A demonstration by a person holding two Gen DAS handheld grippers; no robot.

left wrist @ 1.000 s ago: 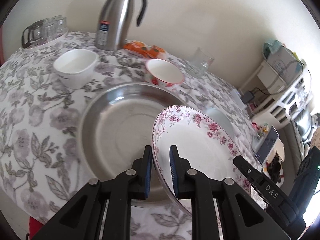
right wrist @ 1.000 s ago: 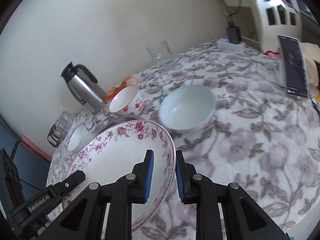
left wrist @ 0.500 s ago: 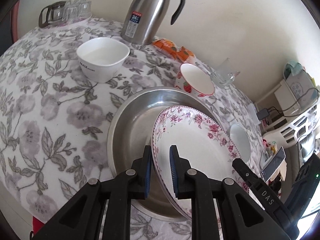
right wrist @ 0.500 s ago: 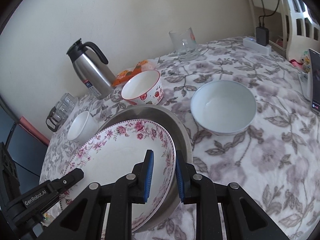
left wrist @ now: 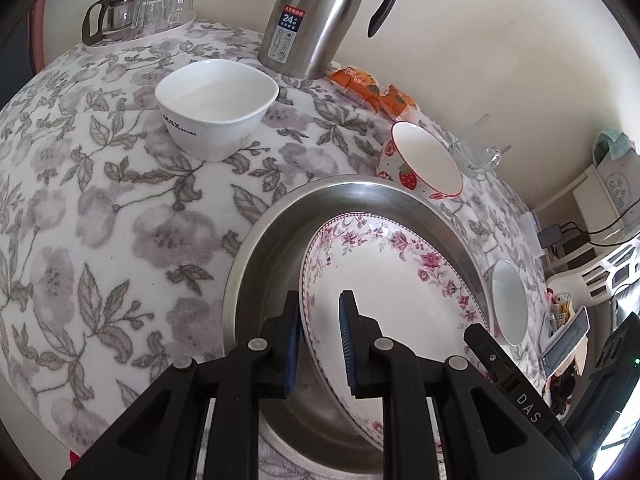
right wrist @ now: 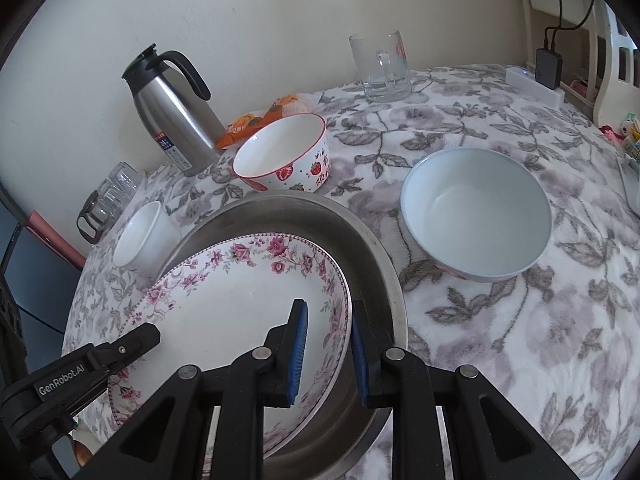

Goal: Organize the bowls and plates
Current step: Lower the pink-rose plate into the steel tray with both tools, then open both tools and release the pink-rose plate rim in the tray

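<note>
A white plate with a pink flower rim (left wrist: 400, 292) (right wrist: 240, 300) lies low inside the large steel basin (left wrist: 264, 248) (right wrist: 372, 248). My left gripper (left wrist: 319, 312) is shut on the plate's left rim, and my right gripper (right wrist: 326, 320) is shut on its right rim. Whether the plate touches the basin's floor I cannot tell. Around the basin stand a square white bowl (left wrist: 216, 106) (right wrist: 144, 240), a strawberry-patterned bowl (left wrist: 424, 166) (right wrist: 284, 154) and a pale blue bowl (right wrist: 476, 212) (left wrist: 509, 300).
A steel thermos jug (left wrist: 324, 12) (right wrist: 172, 112) stands by the wall with orange snack packets (left wrist: 372, 88) beside it. A glass mug (right wrist: 382, 68) stands at the back, a tray of glasses (left wrist: 140, 12) at the far left corner. A power strip (right wrist: 534, 84) lies at the table's right edge.
Both grippers have carried the plate down and across, from above the basin into it. The plate now sits lower, within the basin's rim.
</note>
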